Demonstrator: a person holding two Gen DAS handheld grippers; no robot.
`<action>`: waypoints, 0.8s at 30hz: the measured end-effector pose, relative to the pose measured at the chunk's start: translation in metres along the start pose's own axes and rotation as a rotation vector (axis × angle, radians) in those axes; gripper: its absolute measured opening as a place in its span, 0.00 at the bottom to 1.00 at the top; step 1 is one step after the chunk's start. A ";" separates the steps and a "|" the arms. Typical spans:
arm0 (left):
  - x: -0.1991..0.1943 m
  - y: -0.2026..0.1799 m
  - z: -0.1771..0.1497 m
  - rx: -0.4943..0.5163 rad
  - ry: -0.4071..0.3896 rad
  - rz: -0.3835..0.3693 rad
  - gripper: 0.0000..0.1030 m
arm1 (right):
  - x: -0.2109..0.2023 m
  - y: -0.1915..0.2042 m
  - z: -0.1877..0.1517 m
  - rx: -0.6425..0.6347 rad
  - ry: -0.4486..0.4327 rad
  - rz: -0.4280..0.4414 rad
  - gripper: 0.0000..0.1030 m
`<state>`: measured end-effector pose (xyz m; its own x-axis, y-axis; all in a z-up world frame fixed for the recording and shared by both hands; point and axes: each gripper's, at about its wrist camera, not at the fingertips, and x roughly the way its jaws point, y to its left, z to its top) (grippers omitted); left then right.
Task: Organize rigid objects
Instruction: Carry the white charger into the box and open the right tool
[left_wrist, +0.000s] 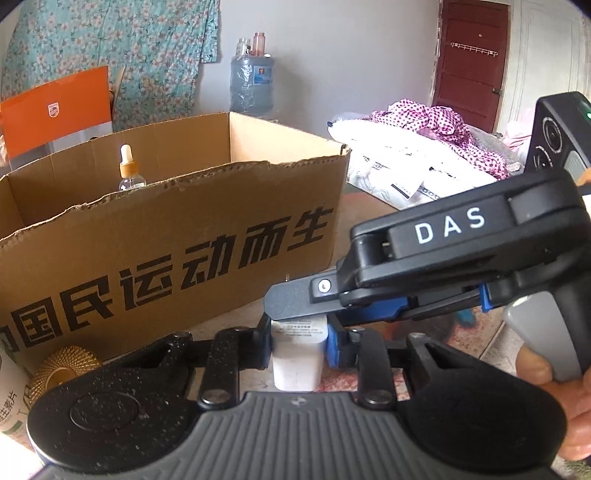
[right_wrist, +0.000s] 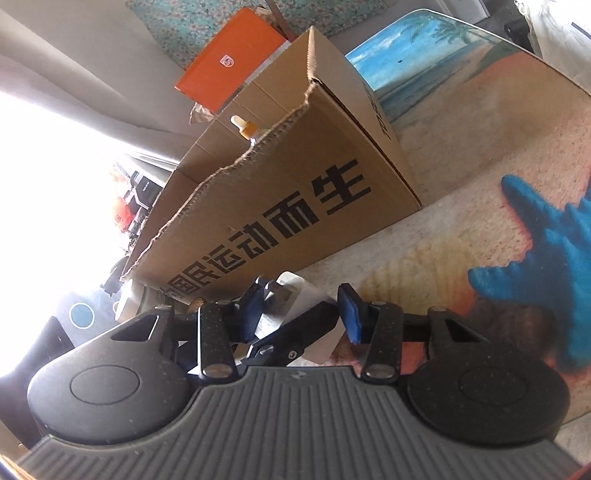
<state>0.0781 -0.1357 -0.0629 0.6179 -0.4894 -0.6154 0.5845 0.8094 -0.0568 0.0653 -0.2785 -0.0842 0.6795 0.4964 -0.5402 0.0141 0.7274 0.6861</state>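
A white charger block stands upright between my left gripper's blue pads, which press its sides. My right gripper comes in from the right above it, its fingers over the block's top. In the right wrist view my right gripper is open, the white charger lying between its blue pads with a gap on the right side. The open cardboard box with black characters stands just behind; it also shows in the right wrist view. A dropper bottle stands inside it.
A gold mesh ring and a white-green bottle lie at the box's left front. An orange box stands behind. A water jug and bedding are further back. The tabletop has a beach print.
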 end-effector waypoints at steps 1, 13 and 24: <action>-0.001 0.000 0.000 -0.006 -0.001 -0.001 0.27 | -0.001 0.001 0.000 0.000 -0.001 -0.002 0.41; -0.068 0.002 0.042 -0.025 -0.182 0.053 0.27 | -0.043 0.058 0.021 -0.142 -0.098 0.080 0.39; -0.042 0.031 0.144 -0.113 -0.220 0.115 0.27 | -0.031 0.102 0.134 -0.294 -0.089 0.135 0.40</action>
<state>0.1457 -0.1363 0.0744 0.7833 -0.4414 -0.4378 0.4496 0.8885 -0.0914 0.1442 -0.2832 0.0679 0.7225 0.5634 -0.4007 -0.2835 0.7700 0.5716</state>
